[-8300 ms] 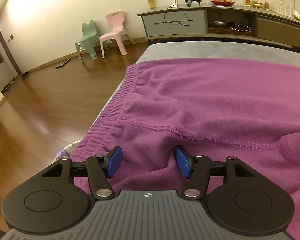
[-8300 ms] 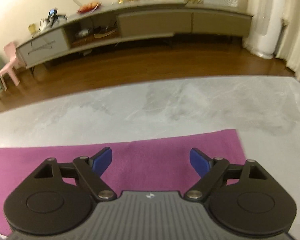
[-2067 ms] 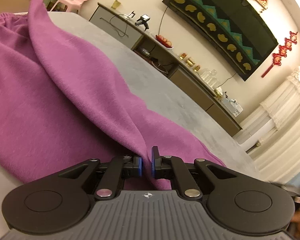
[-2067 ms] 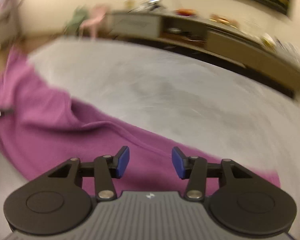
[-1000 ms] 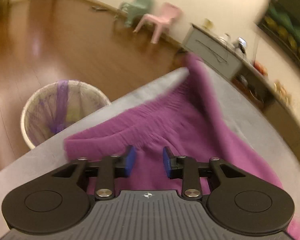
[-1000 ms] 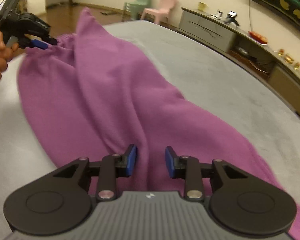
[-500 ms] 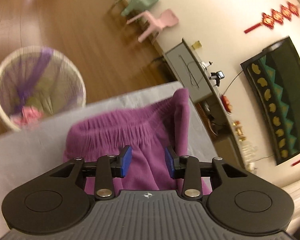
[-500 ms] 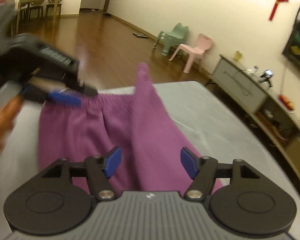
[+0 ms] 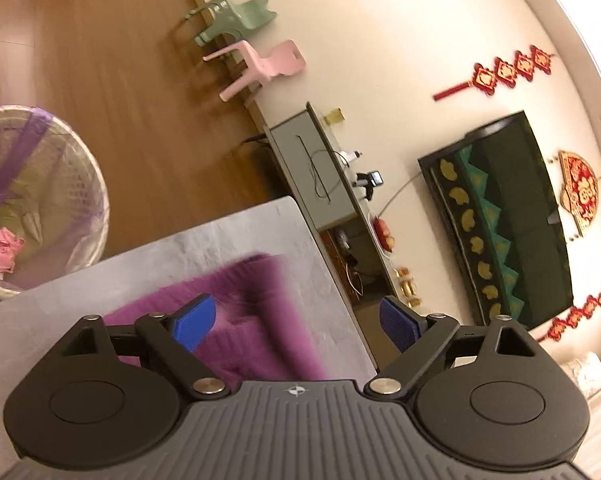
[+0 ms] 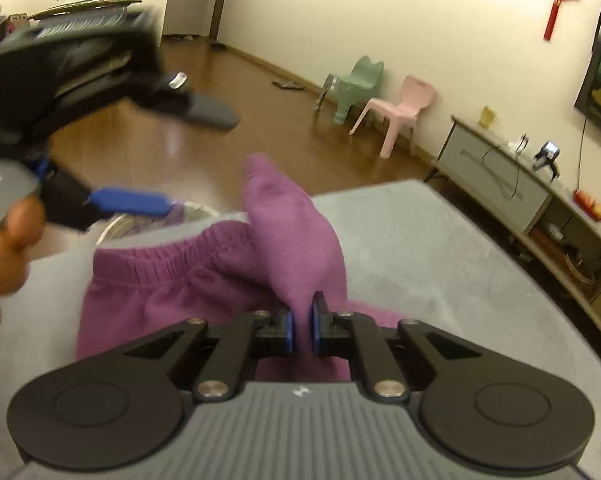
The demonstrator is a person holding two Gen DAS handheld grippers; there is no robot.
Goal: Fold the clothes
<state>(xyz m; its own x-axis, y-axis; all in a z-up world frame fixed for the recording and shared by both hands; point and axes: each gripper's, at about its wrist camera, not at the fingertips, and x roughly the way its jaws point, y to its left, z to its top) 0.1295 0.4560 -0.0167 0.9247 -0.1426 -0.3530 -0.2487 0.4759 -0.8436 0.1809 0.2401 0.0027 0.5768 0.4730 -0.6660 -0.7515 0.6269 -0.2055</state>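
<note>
While right gripper (image 10: 301,330) closes, pinched trousers (image 10: 204,280) fold peaks upward.

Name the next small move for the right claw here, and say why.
Probably carry the pinched fabric over toward the waistband and lay it down. The right claw is closing on a raised fold of the purple trousers, which stands in a peak above the grey table. The left claw is opening with nothing pressed between its pads, so only the right one holds cloth.

Left gripper (image 10: 148,152) motion-blurred; basket (image 9: 96,184) cut by frame edge; purple trousers (image 9: 252,320) edge smeared.
</note>
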